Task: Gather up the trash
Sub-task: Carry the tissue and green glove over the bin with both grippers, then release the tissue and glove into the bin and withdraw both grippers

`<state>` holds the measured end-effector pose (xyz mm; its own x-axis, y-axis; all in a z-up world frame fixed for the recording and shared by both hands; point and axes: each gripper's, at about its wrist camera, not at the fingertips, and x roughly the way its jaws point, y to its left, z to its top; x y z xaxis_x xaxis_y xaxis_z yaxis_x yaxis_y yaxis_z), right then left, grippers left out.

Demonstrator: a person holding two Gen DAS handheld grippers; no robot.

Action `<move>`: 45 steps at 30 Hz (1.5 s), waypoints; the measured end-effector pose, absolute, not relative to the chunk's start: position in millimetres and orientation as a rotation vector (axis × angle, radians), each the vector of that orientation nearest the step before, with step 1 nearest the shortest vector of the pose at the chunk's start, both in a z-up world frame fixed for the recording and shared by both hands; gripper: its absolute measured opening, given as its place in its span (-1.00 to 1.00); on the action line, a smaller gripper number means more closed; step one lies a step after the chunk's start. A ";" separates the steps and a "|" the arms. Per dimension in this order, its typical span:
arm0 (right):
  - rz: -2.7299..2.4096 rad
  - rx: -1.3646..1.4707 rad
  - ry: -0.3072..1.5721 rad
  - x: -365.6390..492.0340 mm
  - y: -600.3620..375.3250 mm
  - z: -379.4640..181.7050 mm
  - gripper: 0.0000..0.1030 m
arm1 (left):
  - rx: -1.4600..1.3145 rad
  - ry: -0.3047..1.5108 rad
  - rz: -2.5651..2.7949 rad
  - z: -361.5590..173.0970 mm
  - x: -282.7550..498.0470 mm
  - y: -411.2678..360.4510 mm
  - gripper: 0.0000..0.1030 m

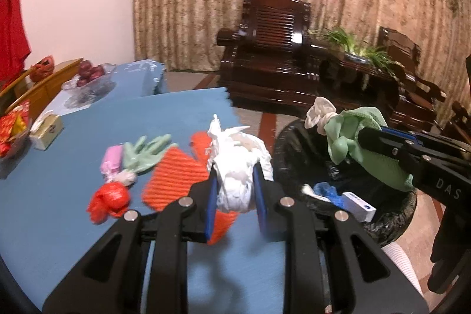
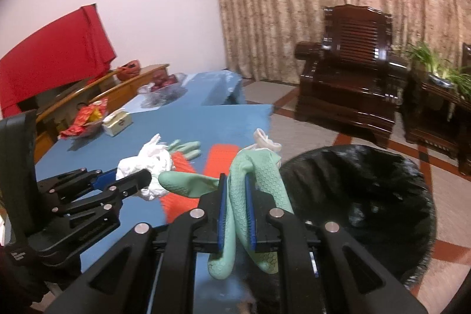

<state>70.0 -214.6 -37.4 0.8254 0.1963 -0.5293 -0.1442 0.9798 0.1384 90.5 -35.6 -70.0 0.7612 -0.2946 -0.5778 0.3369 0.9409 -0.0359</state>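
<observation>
My left gripper [image 1: 235,181] is shut on a crumpled white plastic bag [image 1: 238,164], held above the blue table [image 1: 59,225] near its right edge. My right gripper [image 2: 235,190] is shut on a green rubber glove [image 2: 253,178] with a white cuff, held at the rim of the black-lined trash bin [image 2: 368,196]. In the left wrist view the glove [image 1: 350,137] hangs over the bin [image 1: 294,143], which holds a blue glove and a white box. On the table lie a second green glove [image 1: 144,152], orange ribbed pieces [image 1: 176,175], a red bag [image 1: 110,199] and a pink wrapper [image 1: 112,159].
A tissue box [image 1: 48,131], a bowl of red packets [image 1: 11,131] and a glass dish of red fruit [image 1: 88,75] stand at the table's far left. A dark wooden armchair [image 1: 270,55] and a side table with a plant [image 1: 353,55] stand behind the bin.
</observation>
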 end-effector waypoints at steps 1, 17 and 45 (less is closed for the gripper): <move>0.166 0.096 0.572 69.9 -221.0 -38.3 -0.77 | 0.074 0.618 -0.355 -71.3 91.9 -41.6 -0.58; -0.043 0.149 0.620 67.4 -317.3 -72.9 -0.77 | 0.127 0.627 -0.537 -98.6 121.1 -149.2 -0.58; -0.101 0.138 0.590 68.5 -301.3 -77.5 0.88 | 0.075 0.603 -0.367 -90.7 121.6 -62.9 0.78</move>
<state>68.5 -301.3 -77.5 0.8262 -0.0549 -0.5607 0.1339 0.9859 0.1008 121.6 -62.9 -90.7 0.7615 -0.3150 -0.5665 0.3581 0.9329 -0.0373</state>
